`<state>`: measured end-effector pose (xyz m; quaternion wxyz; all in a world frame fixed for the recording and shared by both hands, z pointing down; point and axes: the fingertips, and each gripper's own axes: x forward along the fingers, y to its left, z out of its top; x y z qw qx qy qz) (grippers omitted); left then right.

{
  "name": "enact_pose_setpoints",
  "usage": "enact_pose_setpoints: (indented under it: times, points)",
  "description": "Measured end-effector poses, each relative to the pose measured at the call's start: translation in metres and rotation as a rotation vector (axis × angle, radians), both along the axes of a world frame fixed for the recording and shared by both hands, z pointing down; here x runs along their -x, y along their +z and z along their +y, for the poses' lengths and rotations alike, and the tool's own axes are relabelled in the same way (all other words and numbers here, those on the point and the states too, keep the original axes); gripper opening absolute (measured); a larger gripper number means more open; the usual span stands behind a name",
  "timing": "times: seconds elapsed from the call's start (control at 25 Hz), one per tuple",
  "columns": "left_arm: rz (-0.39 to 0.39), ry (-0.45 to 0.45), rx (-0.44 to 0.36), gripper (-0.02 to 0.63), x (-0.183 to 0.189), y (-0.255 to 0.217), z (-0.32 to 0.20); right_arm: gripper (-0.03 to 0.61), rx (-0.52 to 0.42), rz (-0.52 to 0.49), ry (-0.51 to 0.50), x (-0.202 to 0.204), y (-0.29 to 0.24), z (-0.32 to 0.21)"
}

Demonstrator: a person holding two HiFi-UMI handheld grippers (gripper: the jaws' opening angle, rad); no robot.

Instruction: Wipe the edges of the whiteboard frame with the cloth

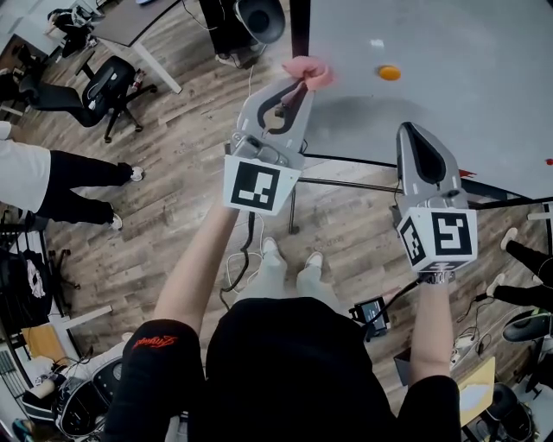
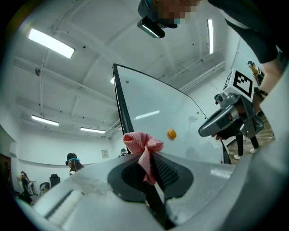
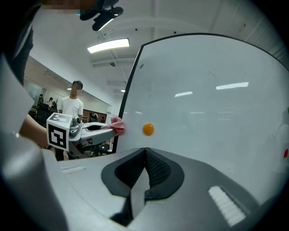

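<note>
The whiteboard (image 1: 449,78) stands upright ahead of me, pale grey with a thin black frame (image 1: 300,26). My left gripper (image 1: 298,84) is shut on a bunched pink cloth (image 1: 308,71), and the cloth sits against the frame's left edge. In the left gripper view the cloth (image 2: 142,143) sticks up from the closed jaws, just below the black frame edge (image 2: 121,108). My right gripper (image 1: 415,131) is shut and holds nothing, hovering in front of the board's lower part. An orange magnet (image 1: 389,72) is stuck on the board; the right gripper view shows the magnet (image 3: 148,129) beside the cloth (image 3: 117,125).
The board's stand bar (image 1: 346,183) crosses the wooden floor below the grippers. An office chair (image 1: 104,91) and a desk (image 1: 143,26) are at the far left, with a standing person (image 1: 52,181) nearby. Cables (image 1: 238,259) trail on the floor near my feet.
</note>
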<state>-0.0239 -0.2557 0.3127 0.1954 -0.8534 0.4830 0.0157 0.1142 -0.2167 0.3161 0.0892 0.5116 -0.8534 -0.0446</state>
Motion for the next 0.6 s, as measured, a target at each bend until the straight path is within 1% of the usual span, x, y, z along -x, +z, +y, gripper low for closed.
enact_pose_setpoints:
  times: [0.36,0.6]
  points:
    - [-0.009,-0.011,0.024,0.021,-0.003,0.015,0.001,0.002,0.010,0.002,0.005,-0.006,0.002,0.002]
    - [0.011,-0.008,0.046,0.021,-0.001,0.027,0.002,0.002,0.017,0.002,0.014,-0.008,0.007,0.002]
